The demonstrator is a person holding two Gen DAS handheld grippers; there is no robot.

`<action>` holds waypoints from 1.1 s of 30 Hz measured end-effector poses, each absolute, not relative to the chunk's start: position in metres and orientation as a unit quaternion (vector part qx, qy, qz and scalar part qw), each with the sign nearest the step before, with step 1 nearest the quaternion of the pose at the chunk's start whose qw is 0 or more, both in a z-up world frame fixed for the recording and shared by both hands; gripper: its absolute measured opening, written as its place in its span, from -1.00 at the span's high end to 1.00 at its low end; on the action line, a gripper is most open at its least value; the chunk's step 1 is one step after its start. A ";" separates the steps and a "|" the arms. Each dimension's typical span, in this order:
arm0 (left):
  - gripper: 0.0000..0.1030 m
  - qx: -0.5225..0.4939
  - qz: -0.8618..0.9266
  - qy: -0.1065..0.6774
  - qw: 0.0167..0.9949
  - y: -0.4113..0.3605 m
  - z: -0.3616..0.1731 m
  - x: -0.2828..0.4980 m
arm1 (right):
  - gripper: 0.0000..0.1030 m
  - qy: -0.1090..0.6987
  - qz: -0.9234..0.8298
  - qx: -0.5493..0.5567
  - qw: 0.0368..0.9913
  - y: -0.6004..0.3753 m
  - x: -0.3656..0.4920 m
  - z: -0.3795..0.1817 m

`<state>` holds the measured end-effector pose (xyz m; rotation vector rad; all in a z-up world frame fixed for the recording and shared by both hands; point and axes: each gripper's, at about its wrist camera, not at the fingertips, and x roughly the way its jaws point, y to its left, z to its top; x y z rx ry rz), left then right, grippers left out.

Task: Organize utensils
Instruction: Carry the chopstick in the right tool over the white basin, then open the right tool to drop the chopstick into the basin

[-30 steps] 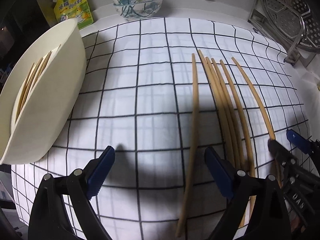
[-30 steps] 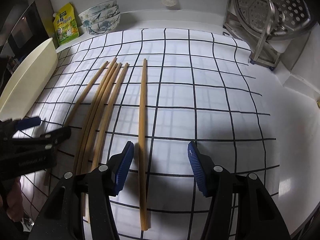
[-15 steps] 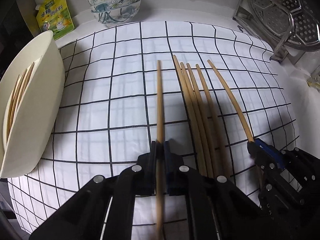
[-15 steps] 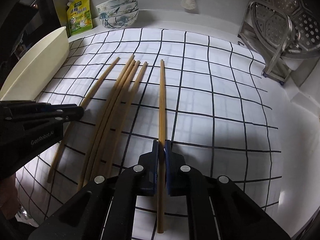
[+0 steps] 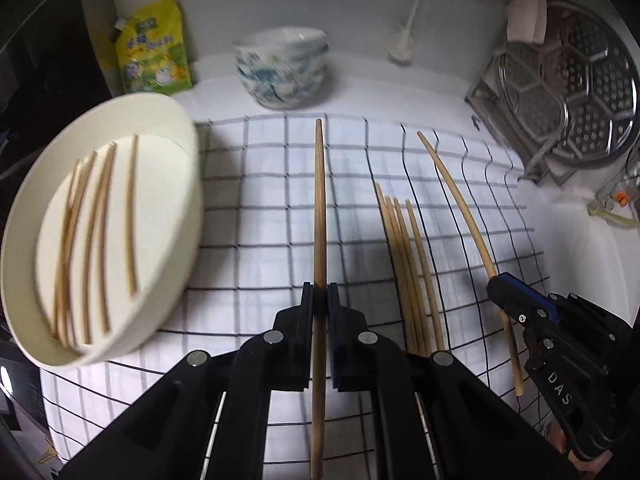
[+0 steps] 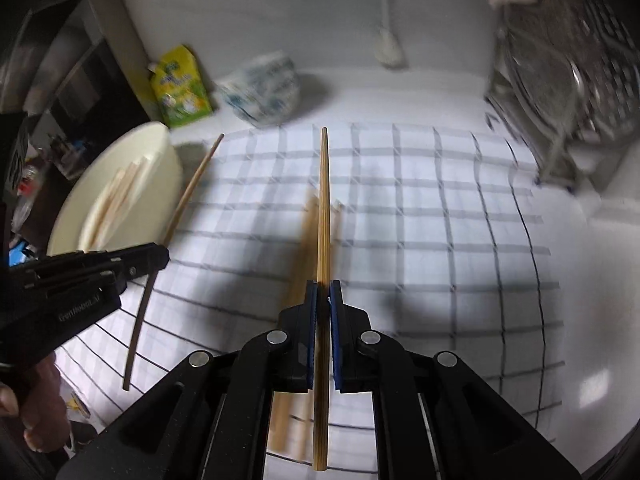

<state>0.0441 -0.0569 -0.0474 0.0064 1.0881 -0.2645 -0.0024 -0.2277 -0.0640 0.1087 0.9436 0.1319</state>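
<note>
Both views are rather dim, with cool light from above. The checked cloth (image 5: 260, 216) is brightest in the middle, and dark soft shadows lie on it near the bottom. The right wrist view is strongly blurred by motion, mostly at the steamer rack (image 6: 568, 80). Fisheye distortion bends the grid lines, and the corners are black.

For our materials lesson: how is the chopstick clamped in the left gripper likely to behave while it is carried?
The chopstick probably stays stiff: it juts far past the left gripper without sagging. It looks thin and wooden, so likely light. Being held at one spot with length on both sides, it may pivot or slip between the jaws if bumped against the white bowl.
</note>
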 end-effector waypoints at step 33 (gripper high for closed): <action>0.36 -0.043 -0.005 0.523 0.851 0.172 -0.053 0.128 | 0.69 0.482 0.177 0.037 0.857 0.016 0.129 -0.071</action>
